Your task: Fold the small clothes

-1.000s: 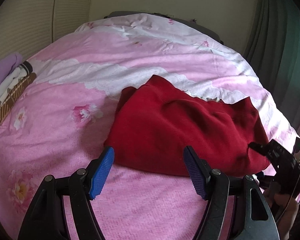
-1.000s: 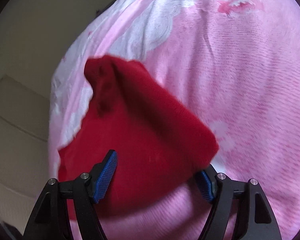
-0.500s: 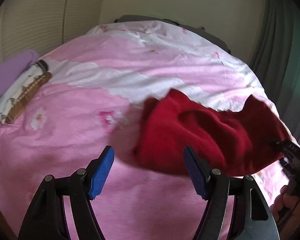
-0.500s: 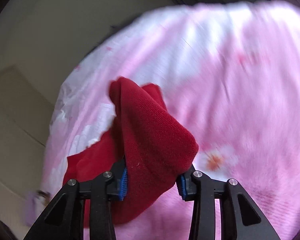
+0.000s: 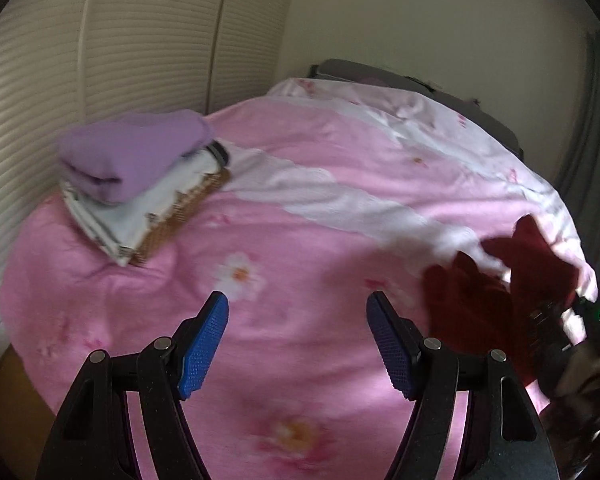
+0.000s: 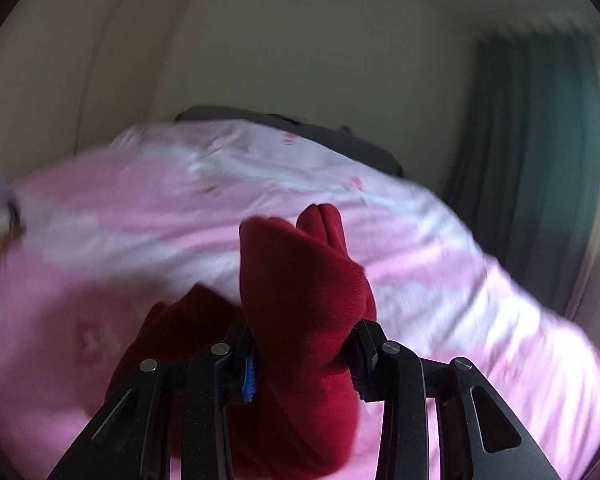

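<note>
A folded red garment [image 6: 300, 280] is clamped in my right gripper [image 6: 304, 352], which is shut on it and holds it lifted above the pink bed; part of it hangs down on the left. In the left wrist view the same red garment [image 5: 500, 284] shows at the far right with the right gripper [image 5: 556, 320] behind it. My left gripper [image 5: 298, 340] is open and empty, over bare pink cover to the left of the garment.
A pile of folded clothes, a purple piece [image 5: 136, 156] on top of white patterned ones [image 5: 140, 216], sits at the bed's left side by the slatted wall. The flowered pink bedcover [image 5: 300, 208] fills the view. A green curtain [image 6: 540, 152] hangs at the right.
My right gripper closed on the red garment and lifted it off the bed. My left gripper has swung left, away from the garment, bringing the folded pile closer into view.
</note>
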